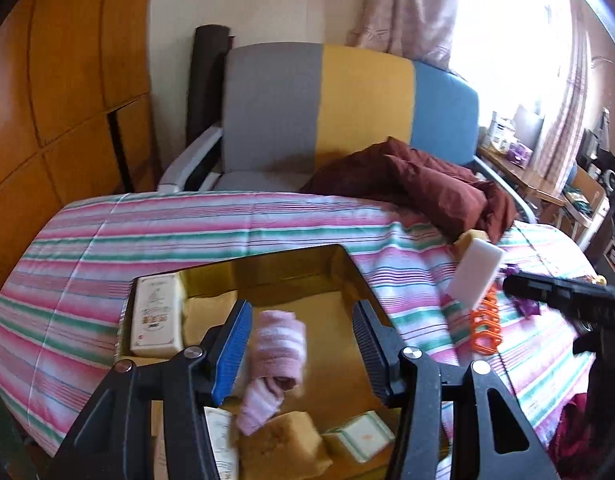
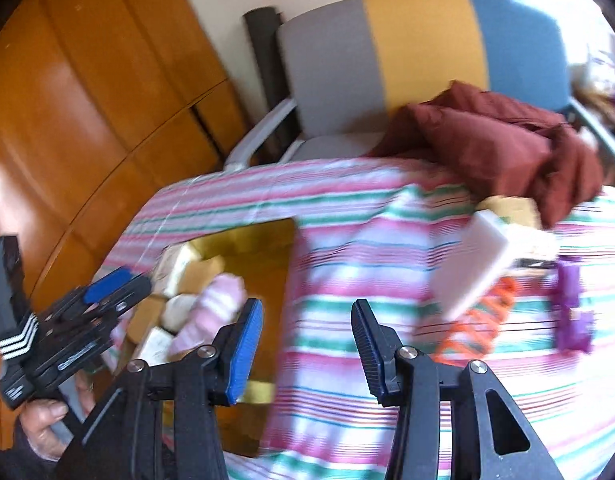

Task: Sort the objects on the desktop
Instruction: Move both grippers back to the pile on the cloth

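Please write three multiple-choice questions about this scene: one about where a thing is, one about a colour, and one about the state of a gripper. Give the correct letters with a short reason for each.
1. Where is the pink-and-white striped rolled sock?
A. on the chair seat
B. over the open brown cardboard box, between the left gripper's fingers
C. under the dark red cloth

2. What colour is the coiled plastic item on the striped tablecloth?
A. orange
B. black
C. yellow

3. How stands the right gripper?
A. shut on a white block
B. shut on the sock
C. open, holding nothing

Answers:
1 B: the left wrist view shows the sock between the spread fingers, above the box.
2 A: it is bright orange in both views.
3 C: its fingers stand wide apart, with only tablecloth between them.
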Tool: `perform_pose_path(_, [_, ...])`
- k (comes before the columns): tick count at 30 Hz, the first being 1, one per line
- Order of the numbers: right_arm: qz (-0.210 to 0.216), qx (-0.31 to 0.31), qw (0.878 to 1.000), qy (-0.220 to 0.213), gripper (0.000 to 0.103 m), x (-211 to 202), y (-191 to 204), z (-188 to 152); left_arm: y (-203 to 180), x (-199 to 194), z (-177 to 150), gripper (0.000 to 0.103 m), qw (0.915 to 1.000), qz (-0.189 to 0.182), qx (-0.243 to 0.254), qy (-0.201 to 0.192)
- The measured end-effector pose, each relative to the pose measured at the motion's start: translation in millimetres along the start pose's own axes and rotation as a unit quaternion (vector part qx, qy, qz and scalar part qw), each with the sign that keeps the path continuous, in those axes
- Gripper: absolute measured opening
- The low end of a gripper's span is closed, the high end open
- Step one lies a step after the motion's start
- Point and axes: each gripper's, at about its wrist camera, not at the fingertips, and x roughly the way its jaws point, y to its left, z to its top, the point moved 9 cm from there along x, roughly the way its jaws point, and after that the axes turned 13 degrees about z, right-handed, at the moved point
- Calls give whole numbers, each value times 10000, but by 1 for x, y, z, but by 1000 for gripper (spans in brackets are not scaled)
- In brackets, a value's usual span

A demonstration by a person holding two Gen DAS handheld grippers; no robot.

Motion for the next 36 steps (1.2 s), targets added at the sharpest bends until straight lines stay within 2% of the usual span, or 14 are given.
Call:
perform_pose_path(6, [-754, 572, 9948, -385, 47, -56, -85, 9, -42, -3, 2, 53, 9989, -345, 327, -14])
perform_pose_path(13, [-1648, 1332, 9756, -574, 47, -106, -190, 4, -94, 2, 1, 53, 9949, -755, 648, 173])
perform_pose_path(18, [-1761, 1707, 9679, -556, 47, -111, -234, 0, -127, 13, -3, 53, 9909, -958, 856, 395])
perform_pose_path(21, [-1795, 1775, 9669, -371, 52, -104, -249, -5, -146, 19, -2, 53, 9882, -1084, 981, 461])
perform_pose_path(26, [-1796, 1765, 9677, 118, 52, -79, -260, -19, -178, 30, -2, 55, 9806, -1368, 1289, 547])
perform_pose_path(29, [-1940, 1670, 9657, 442, 59, -67, -262, -26, -197, 38, -1, 63, 9739, -1636, 1445, 627])
perform_pose_path(31, [-2084, 1658, 9616, 659, 60, -59, -266, -33, -211, 45, 1, 76, 9681, -1846, 1542, 701])
perform_pose_path(36, [-2367, 1564, 9528, 1085, 57, -47, -275, -45, -245, 64, 12, 83, 9554, -2123, 1931, 696])
